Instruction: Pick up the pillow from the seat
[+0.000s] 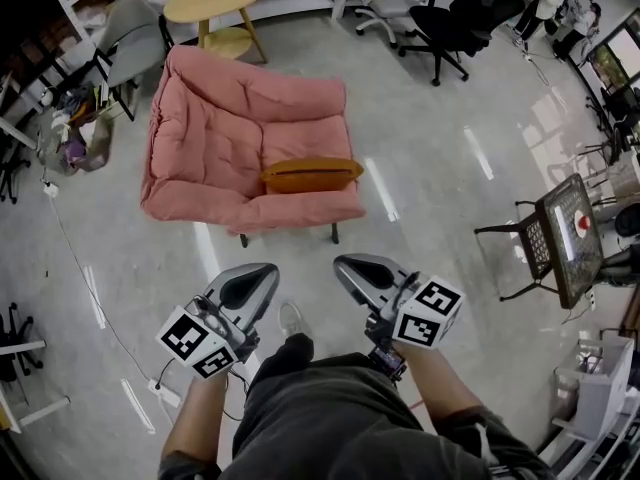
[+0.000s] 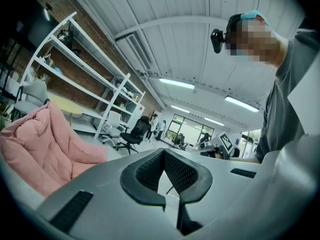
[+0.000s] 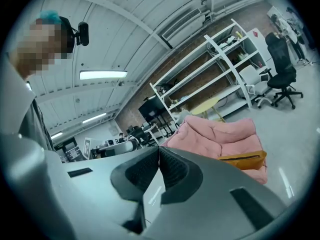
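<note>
Left tongs (image 1: 250,286) and right tongs (image 1: 365,273) closed tight on nothing, well short of the pink padded armchair (image 1: 200,138). Its orange fabric pillow (image 1: 311,174) looks squishy and light, I'd pinch one end.

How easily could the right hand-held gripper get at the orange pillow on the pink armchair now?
Probably not yet: the right hand-held gripper is shut, well short of the pillow; only open floor lies between them.

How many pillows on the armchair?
1. The orange pillow lies on the armchair seat, at its front edge, to the right in the head view. No other shows, and the seat is in full view, so a hidden one is unlikely.
</note>
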